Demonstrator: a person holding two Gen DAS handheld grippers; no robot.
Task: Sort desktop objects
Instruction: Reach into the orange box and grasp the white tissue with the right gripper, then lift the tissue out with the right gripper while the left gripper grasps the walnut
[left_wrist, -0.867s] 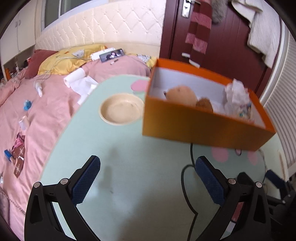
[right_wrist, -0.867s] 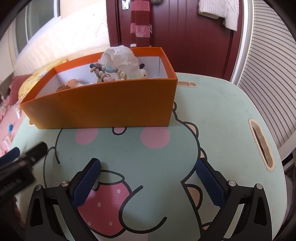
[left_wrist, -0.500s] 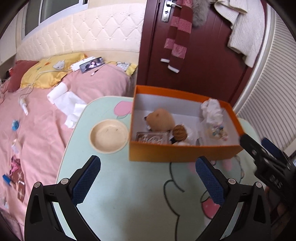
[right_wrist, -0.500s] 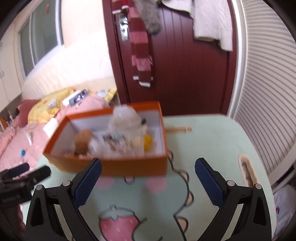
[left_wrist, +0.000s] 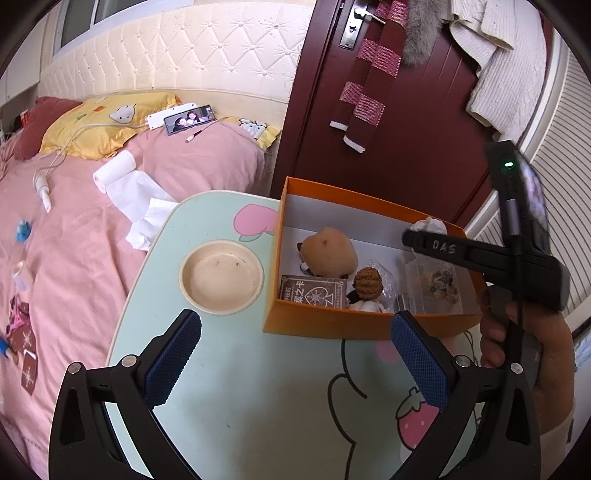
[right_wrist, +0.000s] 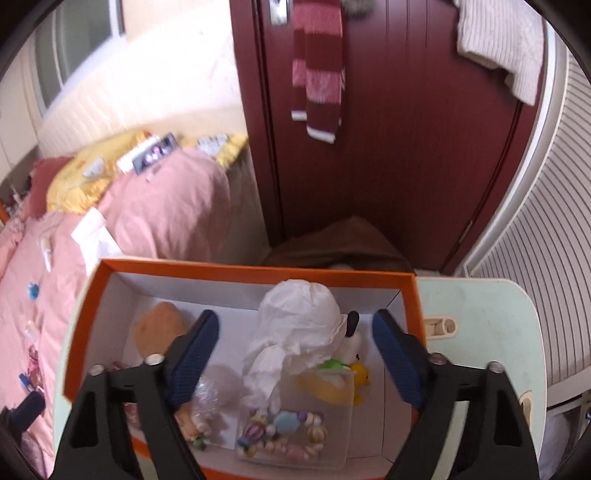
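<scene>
Raised over the orange box (right_wrist: 240, 271), right claw (right_wrist: 295, 354) hangs spread above crumpled tissue (right_wrist: 299, 317).

- Right hand-held gripper (right_wrist: 291, 354): jaws spread wide, nothing between the blue ribbed pads (right_wrist: 395, 362); positioned above the orange cardboard box (right_wrist: 255, 269).
- Box: stands on the pale green desk (right_wrist: 480, 314).
- Box contents: crumpled white tissue (right_wrist: 295, 325), brown plush toy (right_wrist: 159, 325), clear plastic case of coloured beads (right_wrist: 291, 432), white dog figure with a black ear (right_wrist: 351, 341) beside a small yellow toy (right_wrist: 360, 373).
- Background: pink bed (right_wrist: 155, 214), dark red door (right_wrist: 388, 147).
</scene>
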